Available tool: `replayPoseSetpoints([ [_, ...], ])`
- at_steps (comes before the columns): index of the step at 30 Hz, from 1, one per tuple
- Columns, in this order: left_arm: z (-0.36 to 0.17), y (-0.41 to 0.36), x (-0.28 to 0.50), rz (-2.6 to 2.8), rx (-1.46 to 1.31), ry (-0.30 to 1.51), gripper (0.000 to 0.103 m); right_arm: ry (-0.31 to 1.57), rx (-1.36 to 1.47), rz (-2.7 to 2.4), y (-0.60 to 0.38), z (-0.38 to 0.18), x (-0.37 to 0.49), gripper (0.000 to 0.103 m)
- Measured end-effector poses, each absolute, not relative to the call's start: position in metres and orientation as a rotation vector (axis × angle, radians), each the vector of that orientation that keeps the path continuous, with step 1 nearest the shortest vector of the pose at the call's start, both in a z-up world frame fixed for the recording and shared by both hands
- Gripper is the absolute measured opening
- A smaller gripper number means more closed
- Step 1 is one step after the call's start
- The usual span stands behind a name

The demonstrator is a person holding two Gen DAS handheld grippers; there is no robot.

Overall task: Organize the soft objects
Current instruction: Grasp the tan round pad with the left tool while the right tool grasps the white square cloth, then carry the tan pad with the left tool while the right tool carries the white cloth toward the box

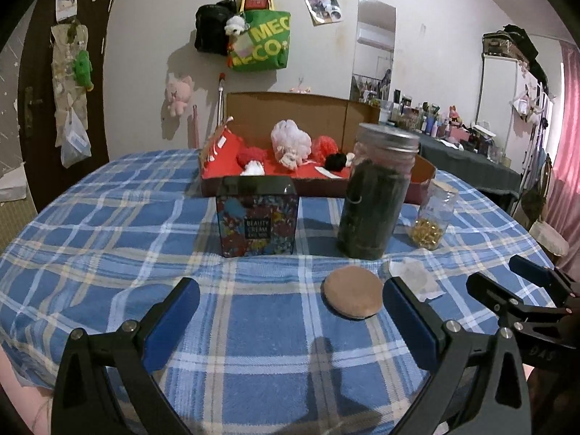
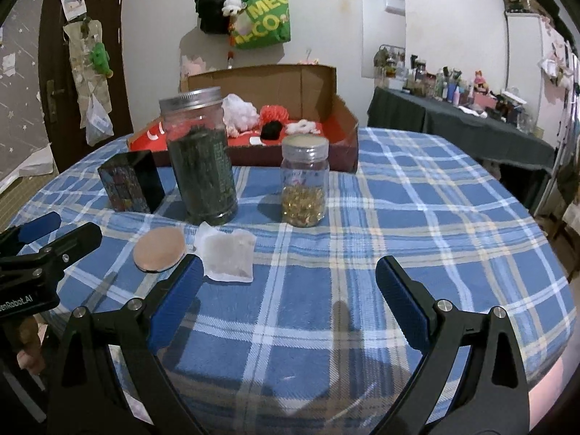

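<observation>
Left wrist view shows the left gripper (image 1: 290, 319) spread wide and empty above the blue plaid tablecloth (image 1: 108, 239), with a tan powder puff (image 1: 352, 293) lying flat near the front edge, just beside the right finger. Right wrist view shows the right gripper (image 2: 290, 297) likewise wide apart and holding nothing, a clear packet (image 2: 226, 255) beside its left finger. The puff looks light, soft and squashy, so pinching it across its rim seems best before carrying it to the cardboard box (image 1: 420, 177) at the back edge.
</observation>
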State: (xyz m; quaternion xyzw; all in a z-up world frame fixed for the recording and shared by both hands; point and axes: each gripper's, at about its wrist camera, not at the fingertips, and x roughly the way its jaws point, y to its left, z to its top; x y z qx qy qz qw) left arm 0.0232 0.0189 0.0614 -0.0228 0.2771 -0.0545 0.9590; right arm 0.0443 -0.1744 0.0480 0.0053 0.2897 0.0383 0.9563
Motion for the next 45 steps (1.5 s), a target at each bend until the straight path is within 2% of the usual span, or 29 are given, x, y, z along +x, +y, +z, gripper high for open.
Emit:
replayPoseSetpoints([
  [23,0.048,-0.004,0.076,-0.373,0.07,0.761,0.101,0.827,0.049,0.383,-0.173,0.029,0.11,0.096],
  [28,0.04,-0.015,0.084,-0.396,0.143,0.788,0.086,0.829,-0.021,0.401,-0.164,0.027,0.114,0.075],
  [31,0.036,-0.02,0.087,-0.438,0.151,0.797,0.073,0.819,-0.065,0.428,-0.157,0.026,0.113,0.051],
  [32,0.035,-0.022,0.086,-0.47,0.155,0.792,0.062,0.815,-0.081,0.435,-0.154,0.026,0.112,0.038],
  [33,0.035,-0.024,0.085,-0.489,0.158,0.786,0.046,0.807,-0.101,0.443,-0.151,0.025,0.11,0.029],
  [35,0.036,-0.028,0.083,-0.521,0.154,0.785,0.036,0.791,-0.11,0.471,-0.146,0.026,0.105,0.016],
  [37,0.037,-0.029,0.082,-0.549,0.135,0.793,0.011,0.782,-0.092,0.492,-0.146,0.028,0.101,0.015],
  [45,0.052,-0.03,0.076,-0.581,0.089,0.768,0.01,0.713,-0.032,0.486,-0.155,0.05,0.094,0.014],
])
